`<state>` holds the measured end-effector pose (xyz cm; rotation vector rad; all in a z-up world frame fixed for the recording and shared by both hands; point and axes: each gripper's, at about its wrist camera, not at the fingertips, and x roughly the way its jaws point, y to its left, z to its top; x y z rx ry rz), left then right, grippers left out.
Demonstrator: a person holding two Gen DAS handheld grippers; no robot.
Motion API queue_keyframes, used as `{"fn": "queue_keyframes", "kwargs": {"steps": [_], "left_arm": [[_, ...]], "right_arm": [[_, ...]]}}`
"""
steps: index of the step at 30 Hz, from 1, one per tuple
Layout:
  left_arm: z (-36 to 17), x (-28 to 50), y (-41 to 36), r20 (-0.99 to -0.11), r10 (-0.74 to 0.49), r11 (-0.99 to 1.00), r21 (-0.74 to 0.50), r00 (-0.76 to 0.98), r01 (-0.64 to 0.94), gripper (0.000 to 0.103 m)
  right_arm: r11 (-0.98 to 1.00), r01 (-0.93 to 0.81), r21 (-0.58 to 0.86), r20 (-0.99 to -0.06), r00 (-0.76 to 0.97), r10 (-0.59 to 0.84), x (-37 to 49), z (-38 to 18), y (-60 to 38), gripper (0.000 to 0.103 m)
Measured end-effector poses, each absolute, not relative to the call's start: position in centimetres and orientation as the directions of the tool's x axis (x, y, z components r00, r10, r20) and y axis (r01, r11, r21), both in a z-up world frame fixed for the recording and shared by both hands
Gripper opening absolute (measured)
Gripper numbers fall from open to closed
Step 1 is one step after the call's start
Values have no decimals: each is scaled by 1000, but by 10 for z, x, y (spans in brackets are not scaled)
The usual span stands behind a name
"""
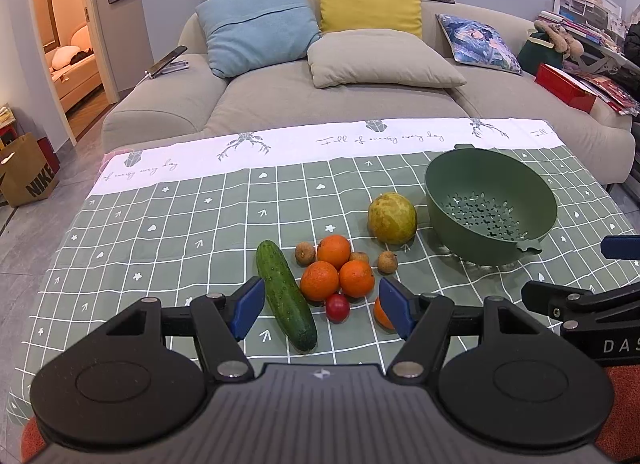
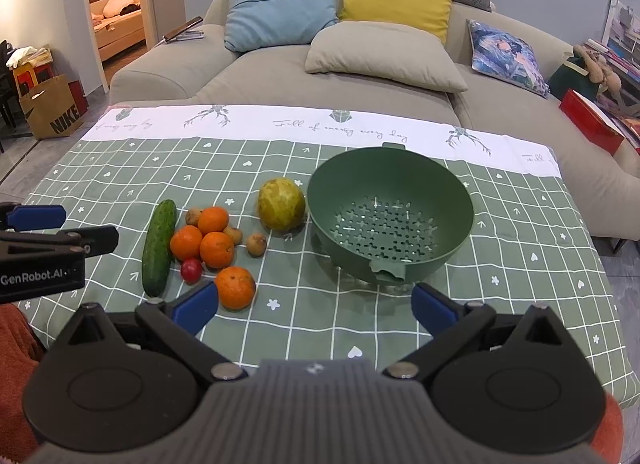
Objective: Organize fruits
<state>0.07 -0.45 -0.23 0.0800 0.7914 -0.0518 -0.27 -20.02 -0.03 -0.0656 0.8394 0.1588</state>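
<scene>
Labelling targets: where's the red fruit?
Both views show the red fruit on the cloth, between the cucumber and the lone orange, just in front of the orange cluster.

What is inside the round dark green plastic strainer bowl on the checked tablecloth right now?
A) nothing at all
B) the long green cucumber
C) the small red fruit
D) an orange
A: the round dark green plastic strainer bowl shows only its bare perforated bottom, with all the produce lying on the cloth beside it.

We count four oranges, three small brown fruits, one cucumber, one yellow-green pear, one small red fruit and one green colander on the table.
</scene>
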Motion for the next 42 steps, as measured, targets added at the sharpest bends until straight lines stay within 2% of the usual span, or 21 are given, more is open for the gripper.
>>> {"fn": "queue_keyframes", "kwargs": {"steps": [42], "left_arm": [[-1,-1,-1,-711,-11,996,55,703,72,77]], "right_arm": [[988,-155,11,-758,643,109,-2,-3,-205,99]]}}
